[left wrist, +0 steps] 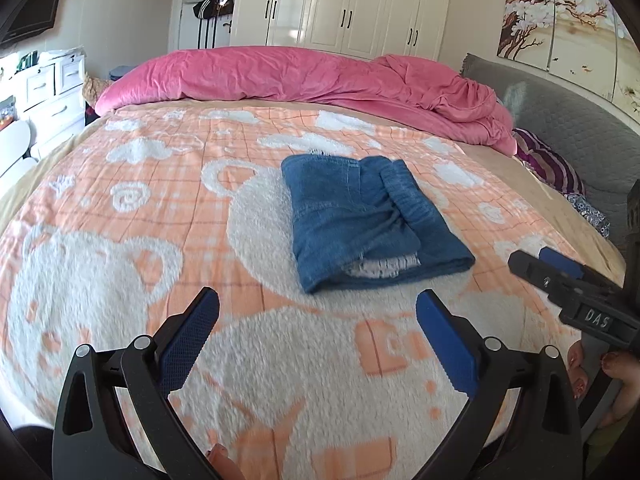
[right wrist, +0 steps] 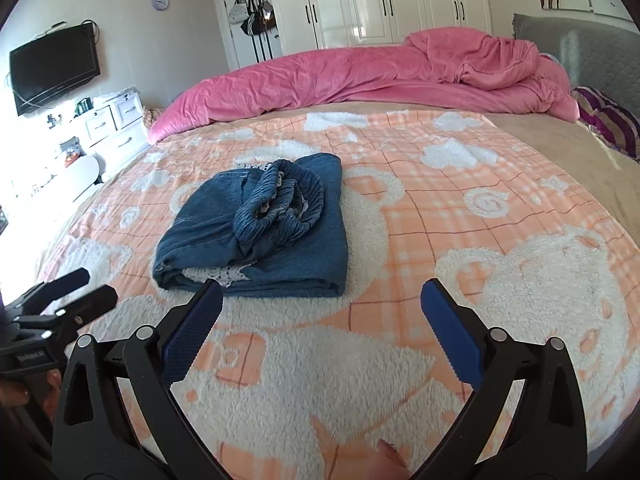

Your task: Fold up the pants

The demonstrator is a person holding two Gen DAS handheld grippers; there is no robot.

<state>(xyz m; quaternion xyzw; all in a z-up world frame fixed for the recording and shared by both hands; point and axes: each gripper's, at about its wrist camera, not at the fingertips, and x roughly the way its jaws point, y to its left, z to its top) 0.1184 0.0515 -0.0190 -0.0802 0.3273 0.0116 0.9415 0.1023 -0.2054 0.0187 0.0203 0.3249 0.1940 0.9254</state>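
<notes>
Nearest to the camera, the left tongs (left wrist: 318, 312) stood wide open above the blanket (left wrist: 120, 240), with nothing between their blue pads (left wrist: 188, 340). The right tongs (right wrist: 322, 308) were also spread wide and held nothing. In the left wrist view, the right tongs appeared at the right edge, held by a hand (left wrist: 600, 376) with painted nails. In the right wrist view, the left tongs (right wrist: 86, 286) showed at the left edge.

Just beyond both tongs lay the pants (left wrist: 370, 218), blue denim, folded into a compact bundle on the orange and white blanket. They touched neither tool. The elastic waistband (right wrist: 280, 208) was bunched on top of the bundle, and a white lace trim (right wrist: 224, 274) came out at the near edge.

Farther away, a pink duvet (left wrist: 300, 76) was piled along the far side of the bed. Behind it stood white wardrobes (left wrist: 352, 4), and a television (right wrist: 54, 68) hung on the wall.
</notes>
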